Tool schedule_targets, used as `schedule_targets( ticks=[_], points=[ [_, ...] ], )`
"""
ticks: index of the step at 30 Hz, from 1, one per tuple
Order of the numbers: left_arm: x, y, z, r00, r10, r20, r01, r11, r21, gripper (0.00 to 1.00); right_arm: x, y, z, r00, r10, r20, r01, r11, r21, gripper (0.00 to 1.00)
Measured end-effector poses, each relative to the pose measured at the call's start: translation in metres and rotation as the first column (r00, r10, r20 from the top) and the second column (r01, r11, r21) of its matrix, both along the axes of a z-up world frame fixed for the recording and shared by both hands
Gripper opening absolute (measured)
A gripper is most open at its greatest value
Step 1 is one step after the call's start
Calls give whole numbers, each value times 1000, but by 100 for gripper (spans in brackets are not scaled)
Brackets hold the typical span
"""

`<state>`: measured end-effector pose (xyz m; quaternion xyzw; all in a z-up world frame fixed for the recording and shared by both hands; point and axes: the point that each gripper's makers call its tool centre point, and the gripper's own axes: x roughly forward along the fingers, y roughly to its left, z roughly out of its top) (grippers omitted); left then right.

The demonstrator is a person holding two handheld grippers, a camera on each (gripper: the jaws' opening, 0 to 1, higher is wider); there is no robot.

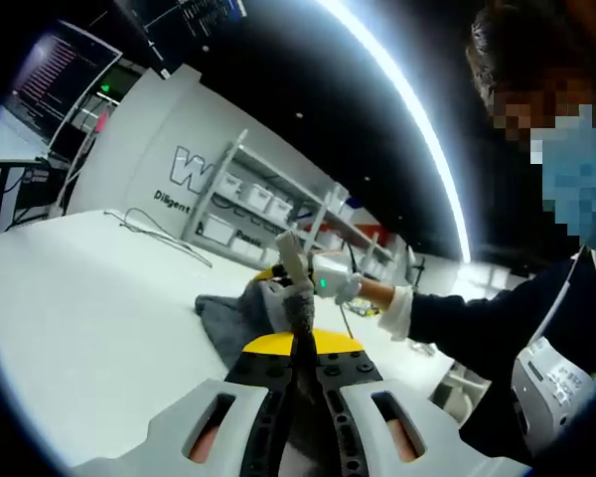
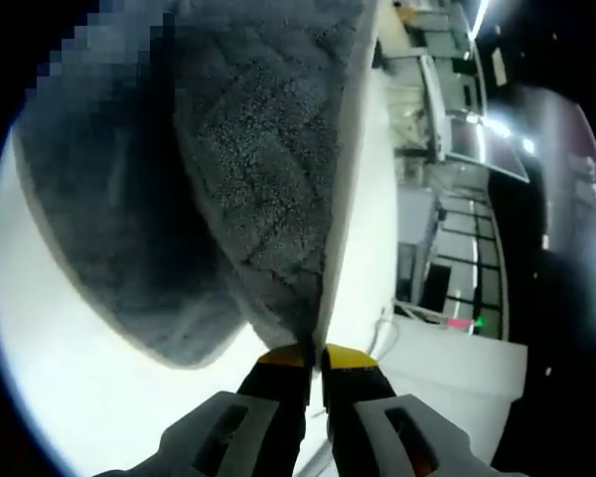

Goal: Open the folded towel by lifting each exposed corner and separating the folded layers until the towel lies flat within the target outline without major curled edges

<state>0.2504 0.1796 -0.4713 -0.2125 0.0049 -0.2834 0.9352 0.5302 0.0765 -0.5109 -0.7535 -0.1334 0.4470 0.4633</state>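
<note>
The towel, grey and quilted in a diamond pattern, is raised off the white bench between the two tools; in the left gripper view a narrow strip of it runs up from the left tongs, whose yellow-tipped jaws are pressed together on the cloth, and the rest of it lies bunched on the bench just beyond; the other tool, the right tongs, shows past that bunch, with a person's hand and dark sleeve behind it. In the right gripper view the towel hangs large and close, its edge running straight down into the right tongs; those jaws are closed tight on that edge, the yellow tips almost meeting; the cloth billows out to the left in a rounded fold over the bright bench. Behind, in the left gripper view, white shelving holds boxes, and a cable lies on the far bench.
</note>
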Motion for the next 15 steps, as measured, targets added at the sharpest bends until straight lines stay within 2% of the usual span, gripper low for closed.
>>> schedule_targets(
  ticks=[5, 15],
  points=[
    [2, 9, -3, 999, 35, 1, -35, 999, 26, 3, 1, 10, 3, 1000, -1, 14, 0, 1000, 3, 0],
    [1, 26, 1, 997, 81, 14, -82, 996, 28, 3, 4, 28, 15, 999, -7, 36, 6, 1000, 29, 0]
  ],
)
